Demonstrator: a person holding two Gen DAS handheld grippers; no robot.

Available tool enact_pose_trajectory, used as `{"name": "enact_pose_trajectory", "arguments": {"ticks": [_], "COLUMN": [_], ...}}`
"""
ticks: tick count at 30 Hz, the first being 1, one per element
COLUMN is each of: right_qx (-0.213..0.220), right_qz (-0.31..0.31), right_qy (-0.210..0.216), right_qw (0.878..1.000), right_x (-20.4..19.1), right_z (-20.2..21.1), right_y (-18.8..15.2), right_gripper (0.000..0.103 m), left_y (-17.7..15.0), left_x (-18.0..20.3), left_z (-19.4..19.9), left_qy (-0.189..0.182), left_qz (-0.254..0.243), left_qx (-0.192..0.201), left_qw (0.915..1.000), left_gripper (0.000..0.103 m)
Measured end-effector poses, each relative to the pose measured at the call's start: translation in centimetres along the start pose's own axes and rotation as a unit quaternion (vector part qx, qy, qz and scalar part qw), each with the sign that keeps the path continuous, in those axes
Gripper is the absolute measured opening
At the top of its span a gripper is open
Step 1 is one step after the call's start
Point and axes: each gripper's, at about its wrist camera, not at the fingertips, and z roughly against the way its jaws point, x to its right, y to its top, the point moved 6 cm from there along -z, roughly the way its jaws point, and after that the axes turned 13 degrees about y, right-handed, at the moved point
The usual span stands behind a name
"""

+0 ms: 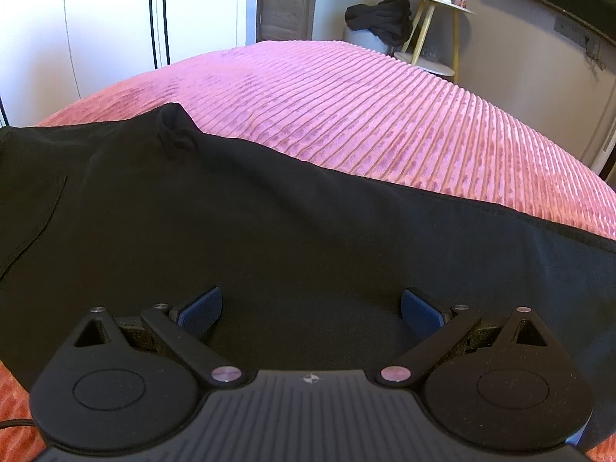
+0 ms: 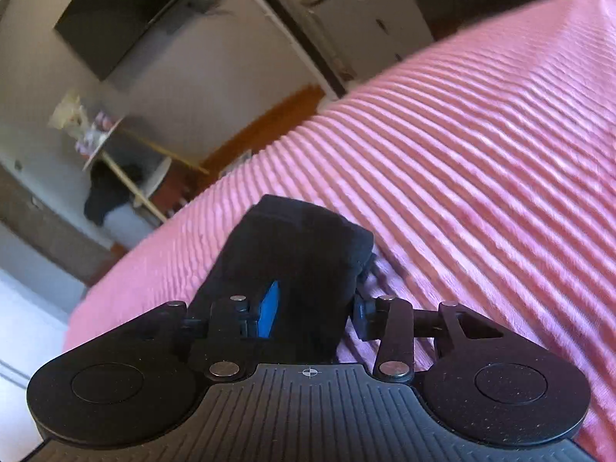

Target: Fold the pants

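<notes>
Black pants (image 1: 269,211) lie spread across a pink ribbed bed cover (image 1: 365,107), filling the lower half of the left wrist view. A small bunched fold sticks up at their far edge. My left gripper (image 1: 311,310) is open just above the pants, its blue pads (image 1: 202,308) wide apart and holding nothing. In the right wrist view my right gripper (image 2: 313,300) is shut on a thick bunch of the black pants (image 2: 300,246), lifted over the pink cover (image 2: 481,173). The view is tilted and blurred.
A small round side table (image 1: 435,0) with cans and a bouquet stands beyond the bed, next to a stool with a dark garment (image 1: 381,19). White wardrobe doors (image 1: 96,19) are at left. A wall TV (image 2: 127,15) and cabinet (image 2: 369,19) show in the right wrist view.
</notes>
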Motion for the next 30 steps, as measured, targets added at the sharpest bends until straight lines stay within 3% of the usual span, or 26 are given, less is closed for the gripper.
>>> {"name": "enact_pose_trajectory", "arguments": {"ticks": [2, 3, 4, 5, 9, 11, 12, 13, 14, 15, 16, 21, 24, 26, 28, 29, 30], "right_qx": [0.007, 0.008, 0.01, 0.01, 0.02, 0.006, -0.009, -0.028, -0.029, -0.022, -0.013, -0.003, 0.037, 0.065, 0.091, 0.091, 0.082], "right_qz": [0.001, 0.014, 0.039, 0.059, 0.078, 0.076, 0.079, 0.087, 0.103, 0.119, 0.121, 0.131, 0.076, 0.041, 0.028, 0.029, 0.027], "right_qy": [0.013, 0.014, 0.015, 0.011, 0.026, 0.03, 0.024, 0.001, -0.021, -0.028, -0.011, 0.093, 0.204, 0.246, 0.249, 0.234, 0.192], "right_qw": [1.0, 1.0, 0.999, 0.998, 0.996, 0.997, 0.997, 0.996, 0.994, 0.992, 0.993, 0.987, 0.975, 0.966, 0.964, 0.967, 0.978], "right_x": [-0.2, -0.5, -1.3, -2.0, -3.5, -3.6, -3.6, -3.7, -4.0, -4.4, -5.0, -10.7, -13.5, -13.2, -11.3, -9.7, -7.6], "right_z": [0.0, 0.0, -0.1, -0.1, -0.3, -1.5, -2.2, -2.9, -3.2, -3.0, -2.8, -1.8, 0.2, 1.1, 1.1, 1.0, 0.0], "right_y": [0.0, -0.1, 0.0, 0.0, 0.2, 0.0, -0.2, -0.4, -0.6, -0.6, -0.4, 0.7, 2.8, 4.1, 5.0, 5.1, 4.9], "right_gripper": [0.045, 0.035, 0.011, 0.007, 0.007, 0.022, 0.039, 0.04, 0.031, 0.012, 0.008, 0.006, 0.006, 0.006, 0.006, 0.007, 0.008], "left_y": [0.0, 0.0, 0.1, 0.1, 0.4, 0.4, 0.4, 0.4, 0.5, 0.5, 0.6, 1.2, 1.6, 1.8, 1.9, 1.9, 1.9], "left_x": [0.1, 0.2, 0.2, 0.1, -0.4, -0.4, -0.3, -0.2, -0.1, 0.0, 0.0, -0.1, -0.3, -0.5, -0.5, -0.3, 0.0], "left_z": [0.0, 0.0, 0.0, 0.1, 0.2, 0.2, 0.2, 0.3, 0.4, 0.6, 0.8, 2.3, 3.4, 4.2, 4.7, 4.7, 4.6], "left_qy": [0.003, 0.004, 0.004, 0.003, -0.007, -0.008, -0.006, -0.005, -0.004, -0.004, -0.006, 0.01, 0.022, 0.032, 0.044, 0.044, 0.037], "left_qz": [-0.002, -0.003, -0.002, 0.002, 0.027, 0.032, 0.028, 0.024, 0.021, 0.019, 0.019, 0.023, 0.029, 0.032, 0.03, 0.025, 0.013], "left_qx": [0.002, 0.004, 0.006, 0.009, 0.009, 0.01, 0.012, 0.016, 0.02, 0.026, 0.032, 0.095, 0.135, 0.16, 0.181, 0.186, 0.183], "left_qw": [1.0, 1.0, 1.0, 1.0, 0.9996, 0.9994, 0.9995, 0.9996, 0.9996, 0.9995, 0.9993, 0.9952, 0.9902, 0.986, 0.982, 0.9813, 0.9824], "left_gripper": [0.099, 0.099, 0.099, 0.099, 0.099, 0.099, 0.099, 0.099, 0.099, 0.099, 0.099, 0.099, 0.099, 0.099, 0.099, 0.099, 0.099]}}
